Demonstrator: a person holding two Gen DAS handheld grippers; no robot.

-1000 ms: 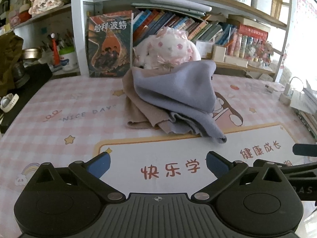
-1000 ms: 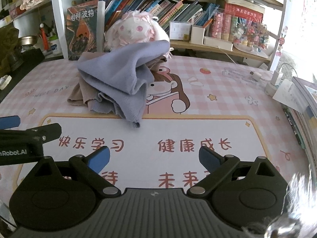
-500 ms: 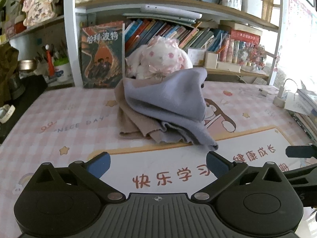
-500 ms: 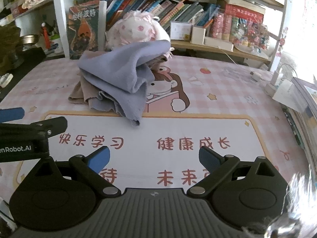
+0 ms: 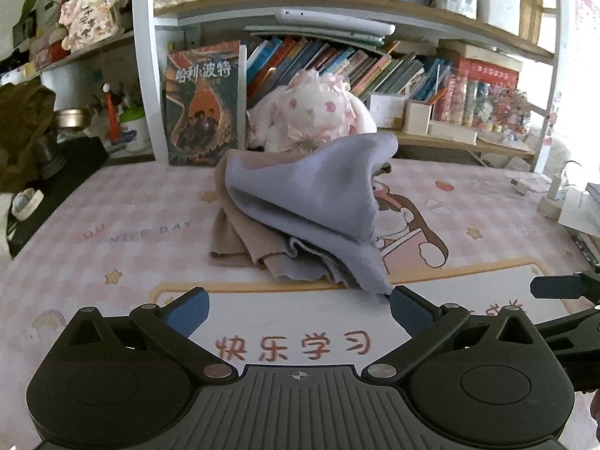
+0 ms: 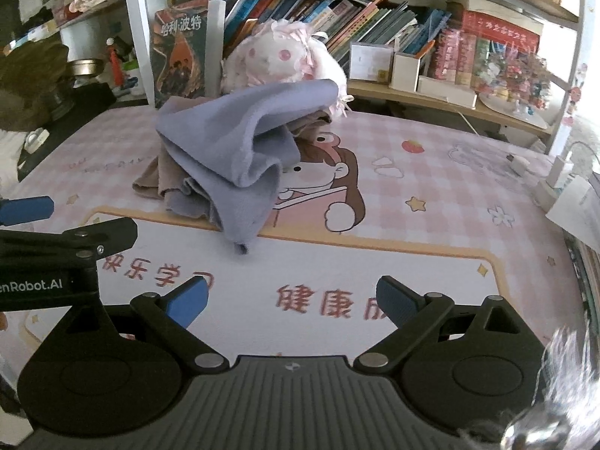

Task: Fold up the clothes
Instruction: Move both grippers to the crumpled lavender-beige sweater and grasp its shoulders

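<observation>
Lilac cloth [image 5: 315, 195] heaped on tan cloth [image 5: 240, 240], mid-desk toward the back edge, unfolded; left gripper [image 5: 298, 305] and right gripper [image 6: 292, 300] both spread, empty, now nearer the heap; grasp judged imminent.

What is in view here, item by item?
Lavender cloth: one, crumpled, on the beige cloth, mid-mat.
Beige cloth: one, rumpled underneath, showing at the left.
Desk mat: one, pink check with cartoon print, covering the desk.
Plush toy: one, white and pink, behind the cloths.
Poster book: one, dark cover, upright beside the plush toy.
Shelf books: many, mixed colours, leaning in a row.
Left gripper: black, blue pads, open, empty.
Right gripper: same, open, empty.
</observation>
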